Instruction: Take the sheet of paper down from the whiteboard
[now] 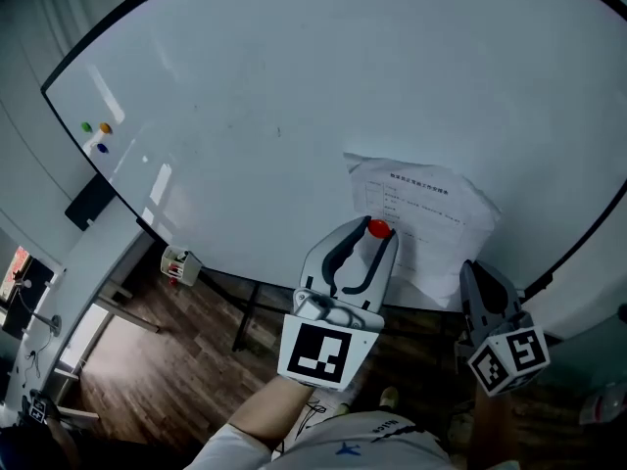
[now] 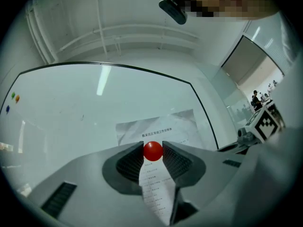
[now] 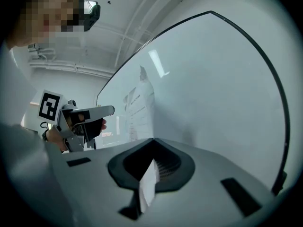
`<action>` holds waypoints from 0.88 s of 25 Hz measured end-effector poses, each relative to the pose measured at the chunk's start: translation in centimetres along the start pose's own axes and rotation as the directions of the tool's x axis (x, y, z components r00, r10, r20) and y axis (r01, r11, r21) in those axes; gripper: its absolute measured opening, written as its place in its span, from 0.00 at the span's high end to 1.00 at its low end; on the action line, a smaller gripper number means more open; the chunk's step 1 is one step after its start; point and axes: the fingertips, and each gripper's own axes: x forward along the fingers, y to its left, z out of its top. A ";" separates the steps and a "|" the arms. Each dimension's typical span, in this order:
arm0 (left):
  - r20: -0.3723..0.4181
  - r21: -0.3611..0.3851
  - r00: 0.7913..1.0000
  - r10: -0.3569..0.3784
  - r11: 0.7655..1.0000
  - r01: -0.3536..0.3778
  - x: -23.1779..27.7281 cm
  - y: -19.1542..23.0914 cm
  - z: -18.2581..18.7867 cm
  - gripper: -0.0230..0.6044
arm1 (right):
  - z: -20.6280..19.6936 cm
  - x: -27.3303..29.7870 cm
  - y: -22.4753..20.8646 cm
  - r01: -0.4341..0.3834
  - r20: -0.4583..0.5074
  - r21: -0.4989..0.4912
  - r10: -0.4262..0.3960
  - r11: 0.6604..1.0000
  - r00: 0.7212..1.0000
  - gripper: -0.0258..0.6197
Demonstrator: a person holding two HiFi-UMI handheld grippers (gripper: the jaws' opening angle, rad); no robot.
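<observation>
Left hand-held gripper (image 2: pixel 153 144) clamps round red magnet (image 2: pixel 153 152) on creased sheet (image 2: pixel 161 126); right hand-held gripper (image 3: pixel 152 140) pinches sheet edge

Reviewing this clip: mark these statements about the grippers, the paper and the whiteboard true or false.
1. The left gripper is shut on the red magnet. True.
2. The sheet of paper lies on the floor. False: it is against the whiteboard.
3. The right gripper is open and empty. False: it is shut on the sheet's edge.
4. Three small coloured magnets sit near the whiteboard's left edge. True.
</observation>
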 end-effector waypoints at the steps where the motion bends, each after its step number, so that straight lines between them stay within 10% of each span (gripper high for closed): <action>1: -0.012 -0.015 1.000 -0.009 1.000 0.009 -0.2 0.0 -0.4 0.75 | -0.1 -0.1 0.2 0.002 -0.007 0.003 -0.002 1.000 1.000 0.94; 22: -0.114 -0.274 0.951 -0.286 0.930 0.246 -9.3 -6.9 -7.0 0.75 | -4.7 -7.9 5.7 0.142 -0.105 -0.037 -0.145 0.989 0.984 0.94</action>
